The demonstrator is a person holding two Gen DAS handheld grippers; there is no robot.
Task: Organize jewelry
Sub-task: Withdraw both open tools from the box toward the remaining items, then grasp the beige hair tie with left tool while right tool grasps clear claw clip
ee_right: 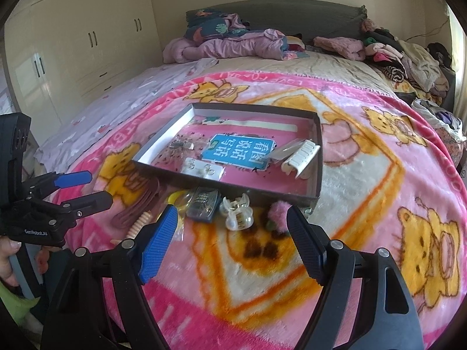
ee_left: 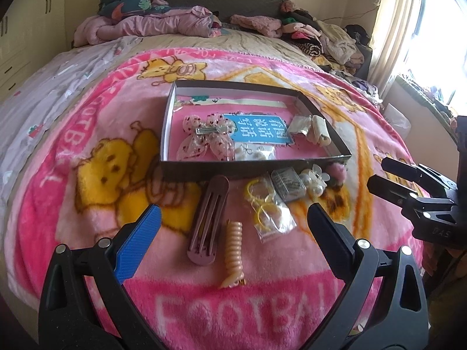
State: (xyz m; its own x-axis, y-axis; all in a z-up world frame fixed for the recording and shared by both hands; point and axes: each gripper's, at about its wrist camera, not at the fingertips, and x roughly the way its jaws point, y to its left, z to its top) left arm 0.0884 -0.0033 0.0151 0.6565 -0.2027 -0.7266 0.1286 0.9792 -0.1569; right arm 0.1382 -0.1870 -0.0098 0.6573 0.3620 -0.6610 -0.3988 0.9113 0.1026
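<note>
A shallow dark box (ee_left: 204, 172) (ee_right: 256, 197) lies on the pink blanket. It holds a pink bow clip (ee_left: 205, 140), a white claw clip (ee_right: 300, 154) and small packets. In front of it lie a mauve hair clip (ee_left: 207, 221), a peach spiral clip (ee_left: 233, 250), a bag of yellow rings (ee_left: 267, 210), a grey packet (ee_left: 287, 183) (ee_right: 202, 204), a clear claw clip (ee_right: 238, 214) and a pink pompom (ee_right: 278, 208). My left gripper (ee_left: 233, 218) is open above the mauve and spiral clips. My right gripper (ee_right: 233, 221) is open just short of the clear claw clip.
The pink cartoon blanket (ee_left: 87, 175) covers a bed. Piled clothes and quilts (ee_left: 151, 20) lie at the headboard and along the right side (ee_right: 408, 58). Wardrobes (ee_right: 73, 43) stand left. A curtained window (ee_left: 408, 29) is at the right.
</note>
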